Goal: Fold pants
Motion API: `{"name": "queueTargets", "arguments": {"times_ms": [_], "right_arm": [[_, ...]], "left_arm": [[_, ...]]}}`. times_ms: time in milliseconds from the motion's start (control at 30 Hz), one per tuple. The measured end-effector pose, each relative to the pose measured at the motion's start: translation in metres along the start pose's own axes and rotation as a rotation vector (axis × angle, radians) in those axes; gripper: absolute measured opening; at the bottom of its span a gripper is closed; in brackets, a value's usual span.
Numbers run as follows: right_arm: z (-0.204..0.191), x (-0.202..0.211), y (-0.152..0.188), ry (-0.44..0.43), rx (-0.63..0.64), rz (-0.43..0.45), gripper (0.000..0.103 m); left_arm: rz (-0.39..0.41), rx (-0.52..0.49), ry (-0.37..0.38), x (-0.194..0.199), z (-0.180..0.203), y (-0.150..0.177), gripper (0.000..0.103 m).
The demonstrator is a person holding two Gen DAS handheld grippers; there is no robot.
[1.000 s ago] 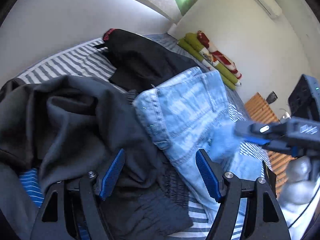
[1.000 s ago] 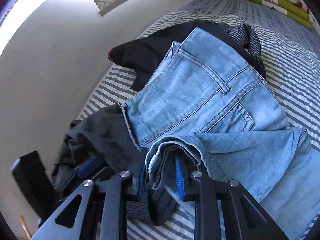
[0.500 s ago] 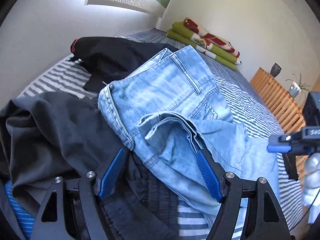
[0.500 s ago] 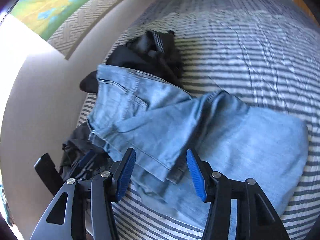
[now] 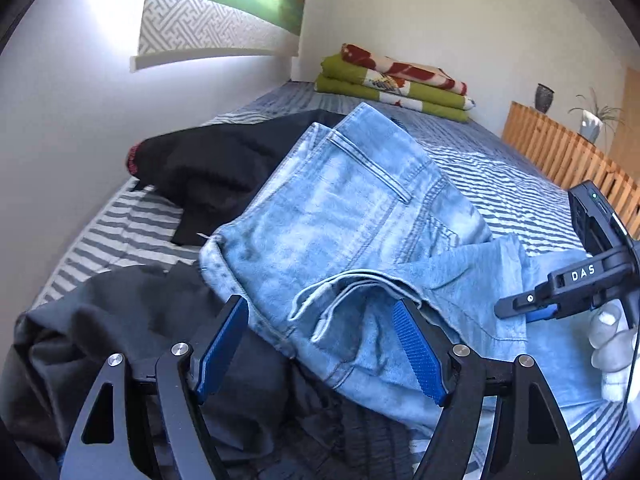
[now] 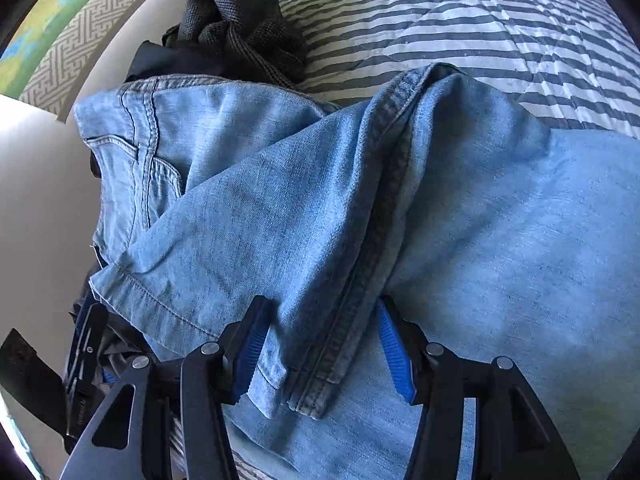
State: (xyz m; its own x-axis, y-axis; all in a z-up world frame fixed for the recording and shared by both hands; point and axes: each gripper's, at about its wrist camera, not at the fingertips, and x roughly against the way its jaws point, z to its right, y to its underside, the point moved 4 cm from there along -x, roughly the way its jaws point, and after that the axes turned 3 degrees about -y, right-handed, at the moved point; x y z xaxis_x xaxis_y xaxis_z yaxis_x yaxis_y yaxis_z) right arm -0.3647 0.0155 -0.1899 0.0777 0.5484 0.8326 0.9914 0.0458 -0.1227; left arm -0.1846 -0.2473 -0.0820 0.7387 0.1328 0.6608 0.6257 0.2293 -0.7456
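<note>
- A striped bed fills the room beyond both jaws; white walls, a wooden slatted rail.
- One pair of jeans, two dark garments.
- Left gripper released above denim.
- Right gripper released, straddling a jeans seam.

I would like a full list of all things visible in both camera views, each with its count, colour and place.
jeans: one, light blue, partly folded on the bed, lying over dark clothes
dark garments: at least two, black and dark grey, beside and under the jeans
bed cover: one, grey and white stripes
folded blankets: a stack, green, red and white, at the far wall
wooden slat panel: one, light brown, right of the bed
vase: one, dark, on the panel
plant: one, white pot
left gripper: black, blue pads, open
right gripper: open over a jeans seam
</note>
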Motion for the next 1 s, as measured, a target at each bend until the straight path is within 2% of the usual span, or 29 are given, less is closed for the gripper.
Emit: {"name": "queueTargets", "arguments": {"times_ms": [67, 100, 133, 167, 200, 233, 400, 533, 600, 633, 667, 733, 833, 900, 1000], "right_arm": [[-0.002, 0.004, -0.003, -0.044, -0.010, -0.003, 0.033], [-0.003, 0.006, -0.005, -0.056, -0.013, -0.005, 0.021], [-0.005, 0.009, -0.007, -0.062, -0.013, -0.007, 0.015], [-0.008, 0.013, -0.009, -0.069, -0.009, -0.005, 0.013], [-0.011, 0.016, -0.012, -0.074, -0.003, -0.003, 0.010], [-0.015, 0.021, -0.014, -0.081, 0.002, 0.002, 0.008], [-0.056, 0.053, -0.031, -0.107, 0.097, 0.073, 0.007], [-0.084, 0.068, -0.063, -0.109, 0.142, 0.143, 0.008], [-0.096, 0.063, -0.088, -0.075, 0.160, 0.190, 0.017], [-0.103, 0.054, -0.102, -0.020, 0.192, 0.182, 0.031], [-0.108, 0.042, -0.116, 0.022, 0.214, 0.140, 0.035], [-0.111, 0.040, -0.127, 0.043, 0.207, 0.134, 0.035], [-0.117, 0.059, -0.125, -0.014, 0.252, 0.167, 0.037], [-0.113, 0.075, -0.118, -0.019, 0.285, 0.199, 0.038], [-0.098, 0.088, -0.105, -0.054, 0.272, 0.190, 0.039]], "left_arm": [[-0.008, 0.013, 0.042, -0.005, -0.001, -0.002, 0.071], [-0.013, 0.017, 0.052, -0.007, -0.001, -0.002, 0.063], [-0.021, 0.023, 0.056, -0.009, -0.002, -0.003, 0.049], [-0.030, 0.032, 0.055, -0.010, -0.004, -0.003, 0.041], [-0.034, 0.038, 0.049, -0.011, -0.006, -0.003, 0.026], [-0.038, 0.042, 0.050, -0.011, -0.007, -0.003, 0.021], [-0.035, 0.080, 0.106, 0.001, -0.011, -0.002, 0.013], [-0.054, 0.196, 0.204, 0.005, -0.027, -0.004, 0.012], [-0.107, 0.276, 0.219, -0.007, -0.040, 0.000, 0.012], [-0.130, 0.311, 0.231, -0.012, -0.045, 0.003, 0.012], [-0.142, 0.329, 0.238, -0.015, -0.048, 0.005, 0.012], [-0.144, 0.316, 0.234, -0.013, -0.047, 0.007, 0.012], [-0.135, 0.295, 0.232, -0.005, -0.043, 0.008, 0.012], [-0.126, 0.289, 0.239, 0.002, -0.041, 0.011, 0.011], [-0.124, 0.307, 0.233, 0.010, -0.049, 0.016, 0.010]]}}
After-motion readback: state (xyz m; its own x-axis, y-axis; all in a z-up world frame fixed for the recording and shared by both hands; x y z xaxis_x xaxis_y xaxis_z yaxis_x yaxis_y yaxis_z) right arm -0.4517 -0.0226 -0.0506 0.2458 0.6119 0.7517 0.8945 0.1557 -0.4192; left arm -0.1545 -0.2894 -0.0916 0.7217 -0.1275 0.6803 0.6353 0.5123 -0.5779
